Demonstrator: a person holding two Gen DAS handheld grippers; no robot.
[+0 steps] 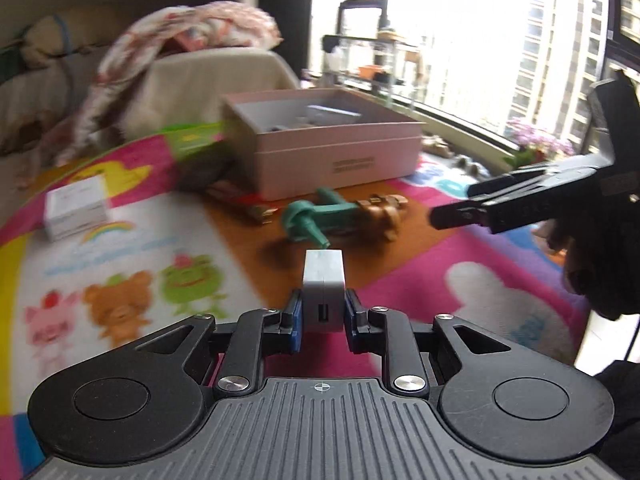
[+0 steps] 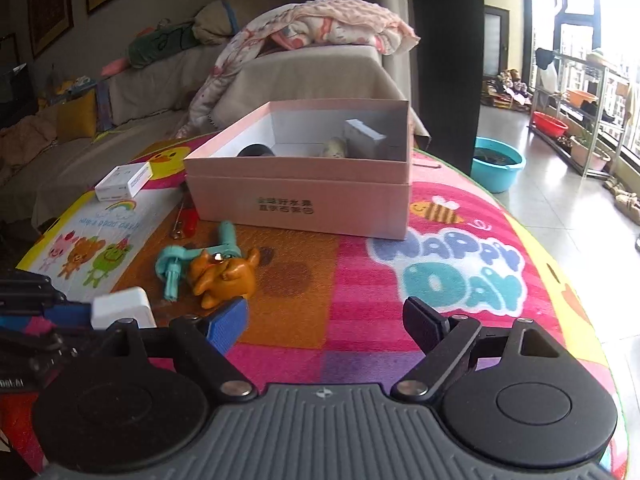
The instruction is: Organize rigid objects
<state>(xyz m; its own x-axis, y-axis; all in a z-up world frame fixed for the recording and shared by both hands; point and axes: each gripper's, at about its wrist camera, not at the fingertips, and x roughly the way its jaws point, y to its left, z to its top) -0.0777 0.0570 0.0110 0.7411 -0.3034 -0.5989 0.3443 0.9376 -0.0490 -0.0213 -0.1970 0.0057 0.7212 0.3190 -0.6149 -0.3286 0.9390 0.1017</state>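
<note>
Here the left gripper (image 1: pixel 323 312) pinches a small white charger block (image 1: pixel 323 288) between its blue pads, holding it clear of the colourful cartoon mat (image 1: pixel 168 224). The right gripper (image 2: pixel 326 322) hangs beside it with its jaws spread wide and nothing between them. Just beyond both, on the orange patch of the mat, a teal plastic tool (image 2: pixel 176 264) lies touching an orange toy animal (image 2: pixel 222 276). A red-handled tool (image 2: pixel 186 216) rests near the front left corner of the pink cardboard box (image 2: pixel 304 196). That box stands open in the middle of the mat; inside it sit a white box (image 2: pixel 366 138), a dark round thing and a pale object I cannot make out. A small white carton (image 2: pixel 124 181) lies left of the pink box, apart from it. Behind the mat a patterned blanket (image 2: pixel 320 26) is draped over a sofa.
</note>
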